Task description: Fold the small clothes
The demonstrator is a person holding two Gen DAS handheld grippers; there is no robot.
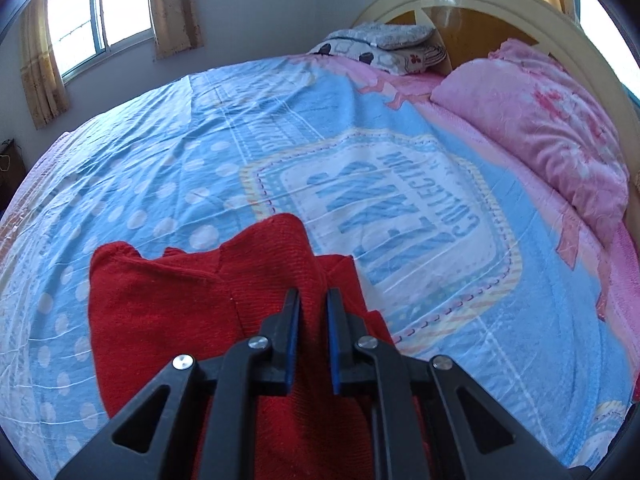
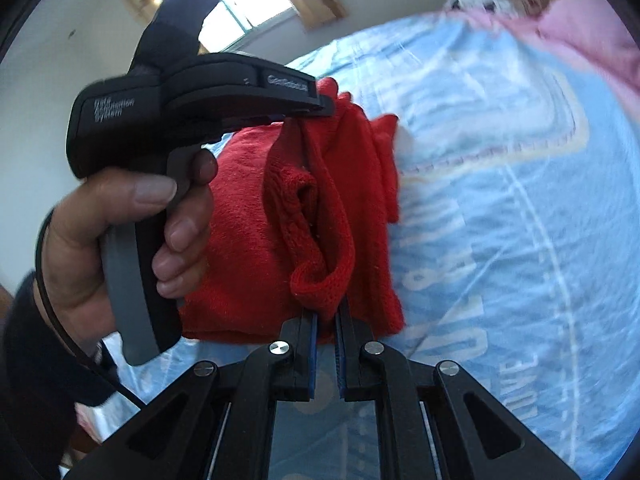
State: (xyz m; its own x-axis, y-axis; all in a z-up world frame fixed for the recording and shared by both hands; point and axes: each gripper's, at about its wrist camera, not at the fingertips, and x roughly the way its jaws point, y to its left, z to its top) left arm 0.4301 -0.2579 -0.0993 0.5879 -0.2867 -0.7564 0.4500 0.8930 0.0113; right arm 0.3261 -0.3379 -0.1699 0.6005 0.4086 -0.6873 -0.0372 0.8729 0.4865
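A small red knitted garment lies partly folded on the blue patterned bedspread. My left gripper is shut on a raised fold of the red garment, which runs between its blue pads. In the right wrist view the red garment is lifted off the bed. My right gripper is shut on its ribbed edge. The left gripper, held in a hand, grips the garment's upper part there.
A pink folded blanket and stacked pillows lie at the headboard. A curtained window is at the far left. The bedspread extends to the right of the garment.
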